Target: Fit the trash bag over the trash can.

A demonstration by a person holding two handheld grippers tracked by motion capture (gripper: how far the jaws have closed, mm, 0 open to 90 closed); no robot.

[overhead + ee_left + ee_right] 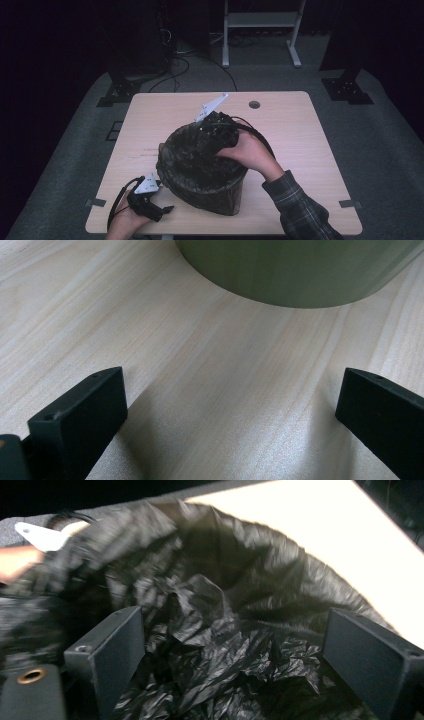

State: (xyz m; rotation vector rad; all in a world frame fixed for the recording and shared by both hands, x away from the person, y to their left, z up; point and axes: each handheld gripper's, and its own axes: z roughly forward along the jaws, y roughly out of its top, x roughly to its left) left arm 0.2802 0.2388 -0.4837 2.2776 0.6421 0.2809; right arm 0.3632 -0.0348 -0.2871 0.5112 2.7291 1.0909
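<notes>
A pale wooden table (300, 145) stands on grey carpet in a dark room. Near its front middle sits a round bin (227, 192), olive-green outside, lined with a crumpled, glossy black bag (220, 630). The right gripper (212, 131) dips into the bag's mouth, fingers apart. The left gripper (162, 210) rests on the table just beside the bin, fingers apart on nothing.

Pale wooden table (300, 130); a bin (220, 197) lined with black bag (197, 160) stands on it.
</notes>
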